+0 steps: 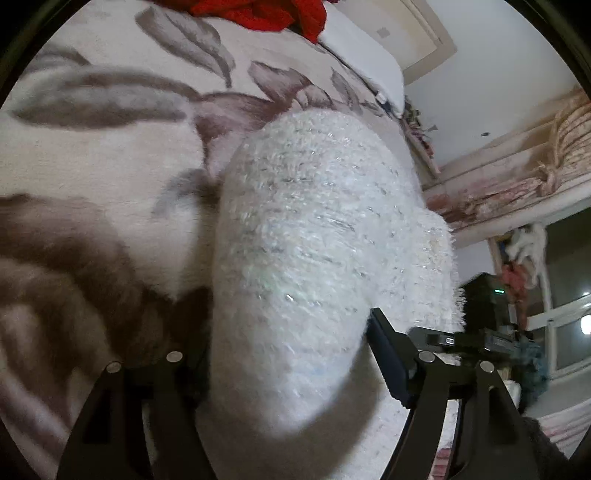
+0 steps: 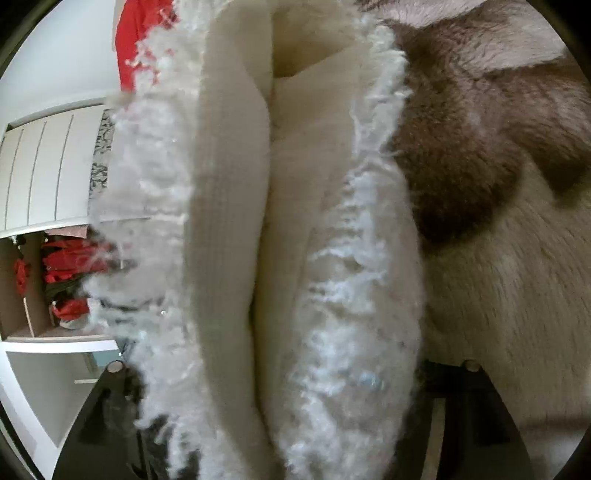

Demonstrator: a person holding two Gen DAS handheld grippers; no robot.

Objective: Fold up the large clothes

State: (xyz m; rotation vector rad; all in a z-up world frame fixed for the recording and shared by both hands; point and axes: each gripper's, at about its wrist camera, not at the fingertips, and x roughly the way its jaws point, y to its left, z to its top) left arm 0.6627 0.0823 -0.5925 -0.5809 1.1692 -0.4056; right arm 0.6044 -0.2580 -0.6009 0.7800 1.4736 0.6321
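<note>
The left hand-held gripper [image 1: 291, 373] is gripping a thick fold of the fuzzy white sweater [image 1: 314, 229], its two black fingers [image 1: 388, 350] standing on either side of the bunched knit, which is filling the whole gap between them. The cloth is rising from the jaws as a rounded hump, lifted clear of the blanket [image 1: 92, 155] (cream plush with big brown leaves) that is covering the bed. Over in the right wrist view, the right hand-held gripper [image 2: 284, 417] is also buried in sweater [image 2: 236, 221]: two shaggy layers with the smoother ribbed inside showing between them are running straight up from the jaws, so it is reading as clamped on a doubled edge, though the fingertips themselves are hidden under the fuzz. The blanket [image 2: 498, 258] is lying just to the right of that edge.

Further out, a red garment [image 1: 258, 14] is waiting at the far end of the bed, well apart from the action, and a shelf [image 2: 55, 288] of red clothes is showing past the sweater's left edge.

My read: a fold is in mid-carry, both grippers holding the sweater up and neither having set it down yet. The next move is probably calling for both to travel together, lay the held edge across the rest of the garment, keep the layers aligned, and only then let go (this bulky knit will likely spring back if released early).
</note>
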